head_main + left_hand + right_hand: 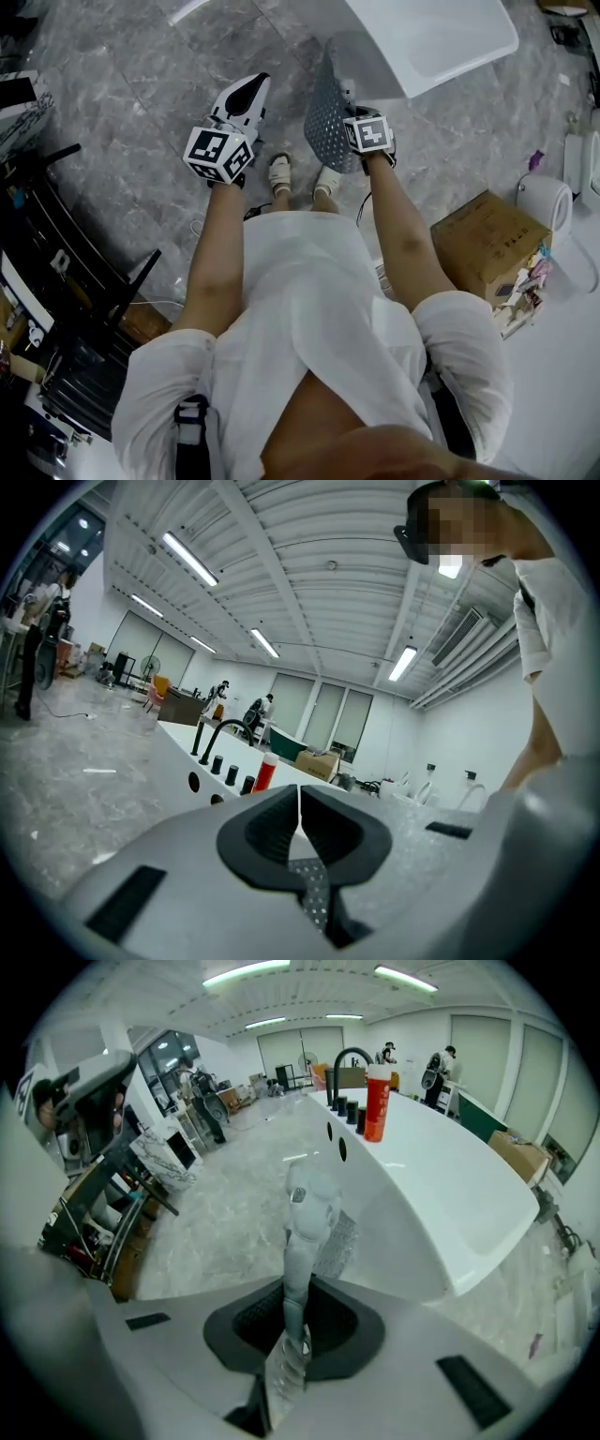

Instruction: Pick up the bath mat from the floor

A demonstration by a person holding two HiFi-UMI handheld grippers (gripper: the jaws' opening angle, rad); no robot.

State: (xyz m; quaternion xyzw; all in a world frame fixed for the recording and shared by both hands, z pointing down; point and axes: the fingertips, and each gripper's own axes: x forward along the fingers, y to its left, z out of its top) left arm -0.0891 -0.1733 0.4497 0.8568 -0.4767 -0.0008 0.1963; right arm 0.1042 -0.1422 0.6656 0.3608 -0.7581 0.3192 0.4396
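Note:
A grey perforated bath mat [328,112] hangs off the floor in front of the person's feet, with my right gripper [361,142] shut on its upper edge. In the right gripper view the mat [302,1208] runs edge-on between the closed jaws of the right gripper [297,1288] and dangles toward the marble floor. To the left, apart from the mat, my left gripper [251,89] is shut. Its tips meet in the left gripper view [300,808] with nothing between them; a speckled grey patch shows in the gap behind them.
A white bathtub [441,37] stands just beyond the mat, with a black faucet [349,1058] and a red bottle [377,1101] on its rim. A cardboard box [487,242] and a white fixture [548,202] sit at the right. A black rack [66,281] lines the left.

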